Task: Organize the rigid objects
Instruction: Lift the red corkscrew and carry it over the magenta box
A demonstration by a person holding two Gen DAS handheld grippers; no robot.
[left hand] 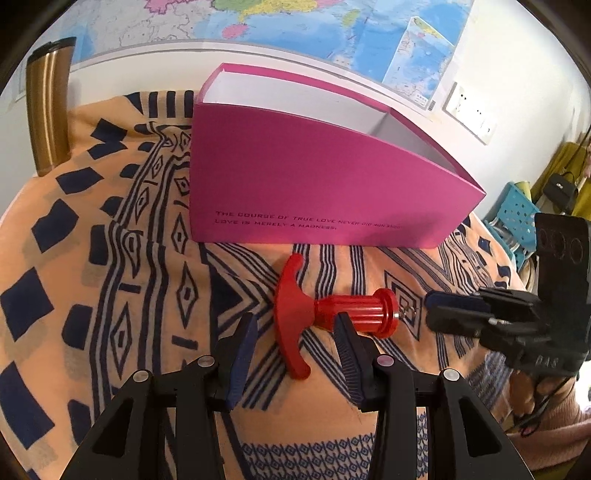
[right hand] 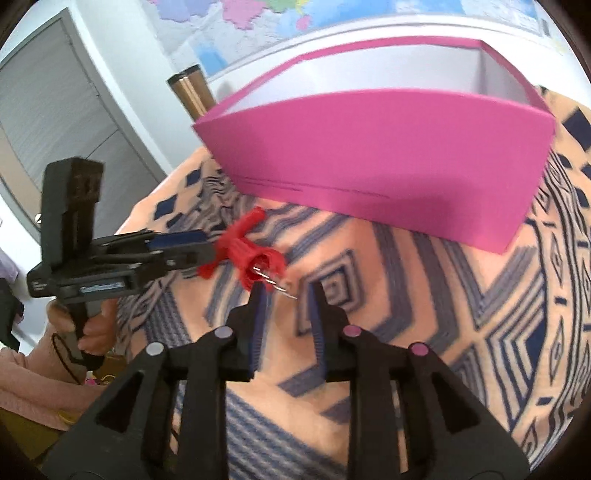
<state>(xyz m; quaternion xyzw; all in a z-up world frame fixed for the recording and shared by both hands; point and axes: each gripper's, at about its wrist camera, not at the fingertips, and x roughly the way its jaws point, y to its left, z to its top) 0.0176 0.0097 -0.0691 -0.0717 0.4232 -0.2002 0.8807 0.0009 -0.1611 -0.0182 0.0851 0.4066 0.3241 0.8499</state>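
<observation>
Currently a red T-handled tool (left hand: 325,314) is seen at centre of the left wrist view, lying on its side on a patterned orange and navy cloth (left hand: 110,258), T-handle to frame left, flanged end to frame right. In the right wrist view it sits left of centre (right hand: 247,251), blurred, with a thin metal wire showing at its open end.

Left gripper (left hand: 295,343): jaws spread apart, one pad on each side of the tool's handle end, nothing clamped. Contact with the tool cannot be told.

Right gripper (right hand: 286,295): jaws parted, nothing held; its left finger (right hand: 258,310) is just beside the tool's flanged end. It is also seen at right edge of the left wrist view (left hand: 454,310), tips near the flange.

A pink open-topped box (left hand: 314,177) is placed on the cloth just behind the tool, white inside, with printed text low on its front. A gold tumbler (left hand: 46,107) stands at upper left. A map (left hand: 295,26) is hung on the wall behind.
</observation>
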